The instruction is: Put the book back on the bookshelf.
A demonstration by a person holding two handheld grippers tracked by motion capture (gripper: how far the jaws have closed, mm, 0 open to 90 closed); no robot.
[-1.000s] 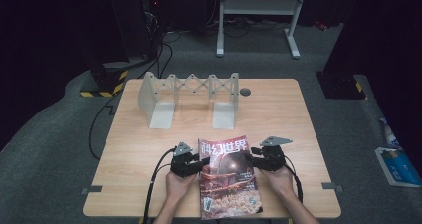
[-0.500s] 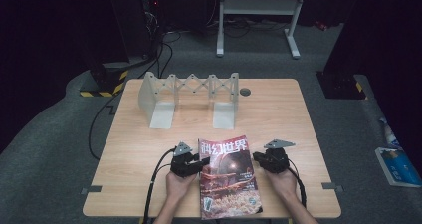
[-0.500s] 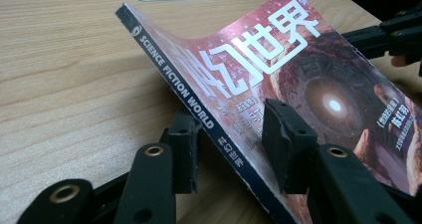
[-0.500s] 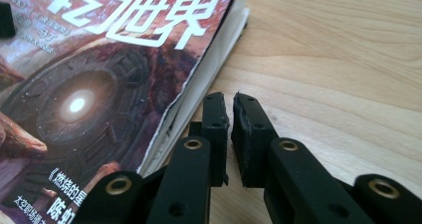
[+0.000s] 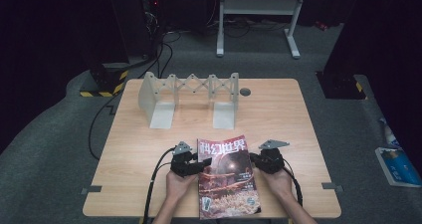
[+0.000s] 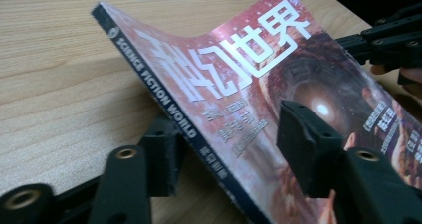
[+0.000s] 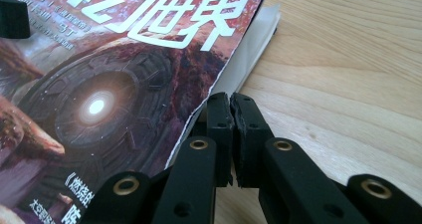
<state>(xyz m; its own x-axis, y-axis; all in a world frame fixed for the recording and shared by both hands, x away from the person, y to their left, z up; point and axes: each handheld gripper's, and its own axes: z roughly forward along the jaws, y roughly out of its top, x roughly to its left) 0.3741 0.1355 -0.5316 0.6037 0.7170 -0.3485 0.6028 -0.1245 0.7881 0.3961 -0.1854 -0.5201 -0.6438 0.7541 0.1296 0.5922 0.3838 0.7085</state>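
Broadly, the wooden table [image 5: 278, 109] is a pale, straight-grained rectangle with square edges; its 12 o'clock half and its 3 and 9 o'clock margins lie bare. At 11 o'clock stands a grey expanding rack [image 5: 189, 97], a lattice-linked row of L-shaped plates, well apart from the work.

At 6 o'clock lies the magazine [image 5: 226, 176], a glossy softcover with a red-brown cover picture around a glowing disc. Its lower edge overhangs the table's near edge. Large white Chinese title characters cross the top; the dark spine reads "SCIENCE FICTION WORLD" in the left gripper view.

The left gripper [image 5: 188, 165], matte black plastic, sits at the magazine's 9 o'clock edge. Its jaws have just been opening and stand apart, one under the raised spine and one above the cover; the pads do not press.

The right gripper [image 5: 263, 160] sits at the 3 o'clock edge. Its jaws have just been closing and meet pad to pad just beside the loose page edges, with nothing between them.
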